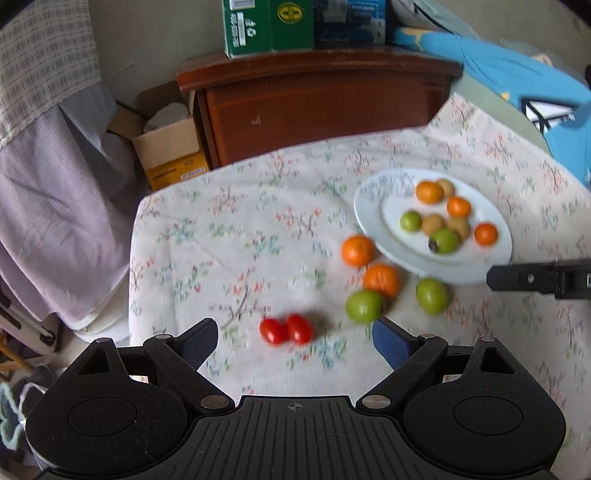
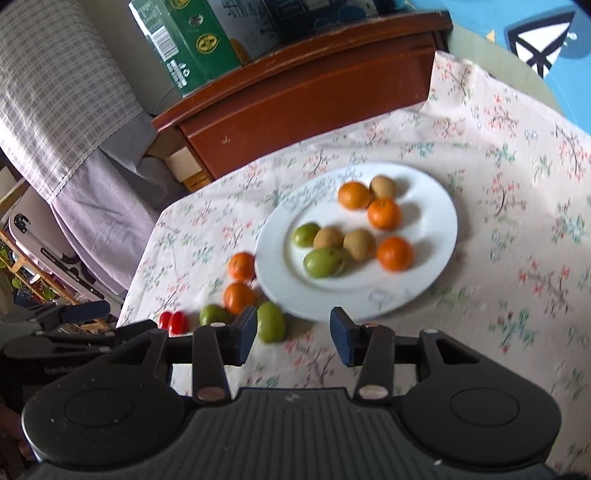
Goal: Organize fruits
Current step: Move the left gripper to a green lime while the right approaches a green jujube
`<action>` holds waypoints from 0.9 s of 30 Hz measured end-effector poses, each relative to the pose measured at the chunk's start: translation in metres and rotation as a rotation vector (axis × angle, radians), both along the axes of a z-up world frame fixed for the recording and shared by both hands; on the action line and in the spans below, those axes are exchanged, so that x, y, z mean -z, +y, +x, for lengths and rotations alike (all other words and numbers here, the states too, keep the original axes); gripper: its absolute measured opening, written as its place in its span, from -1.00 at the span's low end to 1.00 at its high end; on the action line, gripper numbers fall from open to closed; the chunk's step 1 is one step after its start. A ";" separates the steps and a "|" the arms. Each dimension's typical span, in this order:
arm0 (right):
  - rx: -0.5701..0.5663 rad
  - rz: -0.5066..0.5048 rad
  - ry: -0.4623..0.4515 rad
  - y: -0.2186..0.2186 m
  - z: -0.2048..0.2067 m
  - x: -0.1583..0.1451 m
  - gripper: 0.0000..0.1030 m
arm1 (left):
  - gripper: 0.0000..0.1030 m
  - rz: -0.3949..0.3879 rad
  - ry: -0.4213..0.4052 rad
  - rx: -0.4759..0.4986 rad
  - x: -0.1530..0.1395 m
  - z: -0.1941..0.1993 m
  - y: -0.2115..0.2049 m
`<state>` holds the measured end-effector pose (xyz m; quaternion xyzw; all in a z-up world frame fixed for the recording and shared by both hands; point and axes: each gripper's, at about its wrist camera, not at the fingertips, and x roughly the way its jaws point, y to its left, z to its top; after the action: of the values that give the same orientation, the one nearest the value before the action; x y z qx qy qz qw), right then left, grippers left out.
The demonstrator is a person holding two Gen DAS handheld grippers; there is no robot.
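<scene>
Standing wide apart with nothing between them, the jaws of the left gripper [image 1: 295,341] frame two red tomatoes [image 1: 286,329] lying side by side on the flowered tablecloth [image 1: 236,236]. The right gripper [image 2: 293,332] has its jaws parted more narrowly and likewise empty; a green fruit [image 2: 272,322] lies just past its left pad, not gripped.

Beyond the tomatoes in the left wrist view sit another green fruit [image 1: 363,306], then two oranges [image 1: 369,266] close to the rim of the white plate [image 1: 373,218]. The plate carries three oranges, two green fruits and three brownish ones.

The left wrist view alone shows an open cardboard box [image 1: 168,147] on the floor beside the wooden cabinet [image 1: 317,110], and the tip of the right gripper entering at the right edge, near the plate rim. The right wrist view alone shows the plate's near rim just beyond its fingers, and the left gripper at the lower left, by the table edge. Both views show green cartons [image 1: 267,26] on the cabinet and blue fabric [image 1: 524,81] at upper right.
</scene>
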<state>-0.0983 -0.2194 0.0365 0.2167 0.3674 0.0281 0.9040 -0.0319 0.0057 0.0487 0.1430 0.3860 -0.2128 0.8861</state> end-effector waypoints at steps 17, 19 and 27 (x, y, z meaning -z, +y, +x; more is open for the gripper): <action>-0.037 -0.053 0.048 0.032 0.015 0.017 -0.18 | 0.78 -0.026 0.001 -0.082 0.022 0.013 0.028; -0.034 -0.047 0.052 0.032 0.017 0.020 -0.20 | 0.78 -0.043 -0.010 -0.077 0.021 0.013 0.027; -0.034 -0.051 0.062 0.036 0.026 0.029 -0.26 | 0.78 -0.070 -0.080 0.031 0.021 0.005 0.003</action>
<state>-0.0727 -0.1834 0.0075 0.1879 0.3995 0.0274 0.8968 -0.0271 0.0084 0.0280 0.1264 0.3405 -0.2340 0.9019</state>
